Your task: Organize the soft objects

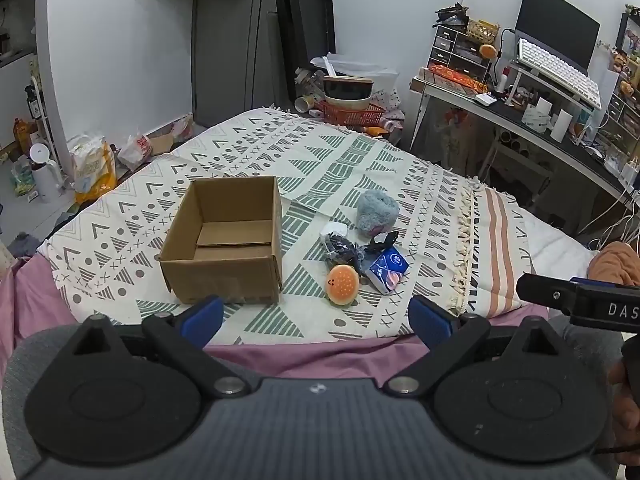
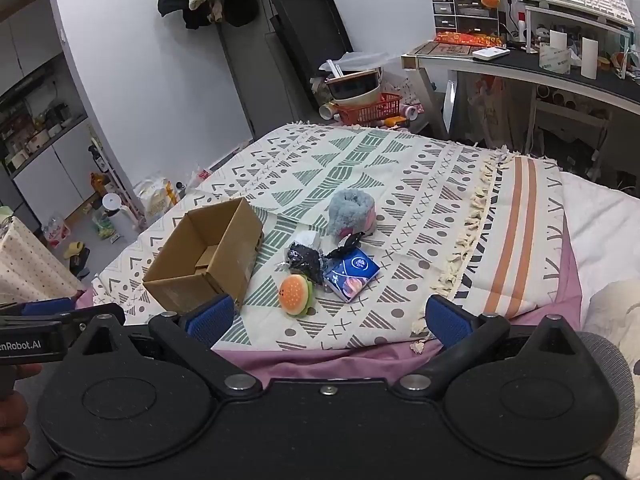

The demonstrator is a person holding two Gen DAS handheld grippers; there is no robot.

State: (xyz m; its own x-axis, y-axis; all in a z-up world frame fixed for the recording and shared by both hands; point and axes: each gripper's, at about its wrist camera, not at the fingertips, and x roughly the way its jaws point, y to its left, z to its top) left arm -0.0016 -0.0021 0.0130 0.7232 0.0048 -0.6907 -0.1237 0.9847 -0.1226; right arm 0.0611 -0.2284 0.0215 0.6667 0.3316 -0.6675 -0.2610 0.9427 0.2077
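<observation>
Both grippers, left [image 1: 316, 318] and right [image 2: 328, 322], spread wide and empty, held back off the bed edge, likely staging: burger [image 1: 342, 284], tissue pack [image 1: 388, 270], fluffy ball [image 1: 377, 210], dark wad [image 1: 340, 249] clustered just right of the empty box [image 1: 224, 240].

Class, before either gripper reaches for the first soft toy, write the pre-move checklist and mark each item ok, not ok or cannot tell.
1. Left gripper open, holding nothing: ok.
2. Right gripper open, holding nothing: ok.
3. Cardboard box upright, open-topped, nothing seen inside: ok.
4. Burger toy lying free at the pile's near edge: ok.
5. Fluffy blue-grey item clear of neighbours: not ok, the black item touches its base.
6. Blue packet soft: cannot tell.
</observation>
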